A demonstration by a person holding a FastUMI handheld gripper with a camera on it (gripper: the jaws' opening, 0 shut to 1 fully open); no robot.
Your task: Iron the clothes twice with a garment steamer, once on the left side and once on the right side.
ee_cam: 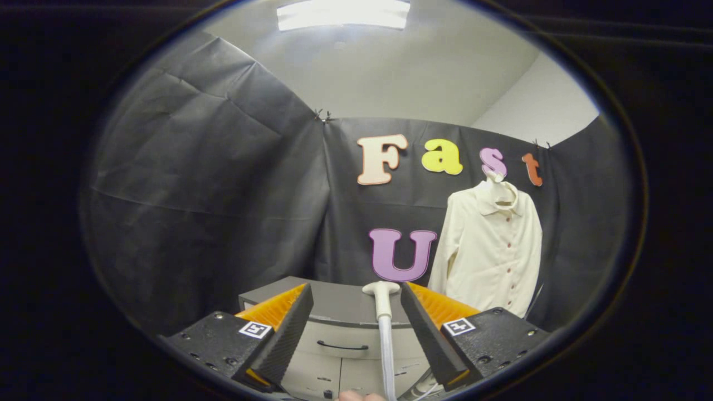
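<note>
Cream shirt [490, 245] with reddish buttons, white steamer [383, 312], grey cabinet [340, 328], black handle

The gripper [356, 303] is showing two wedge-shaped fingers [289, 328] with ribbed inner faces, tapering toward the far end. Each is sitting on a flat dark block studded with small screws and bearing a square black-and-white marker [255, 329].

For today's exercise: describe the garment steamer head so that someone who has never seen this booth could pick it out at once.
Start at the grey cabinet with a drawer handle, standing against the black cloth wall. The garment steamer head stands upright before it, between the open gripper fingers, nearer the right one; whether they touch is unclear. Unlike the cream shirt hanging beyond, it is a slim white stem with a wide flat top.
</note>
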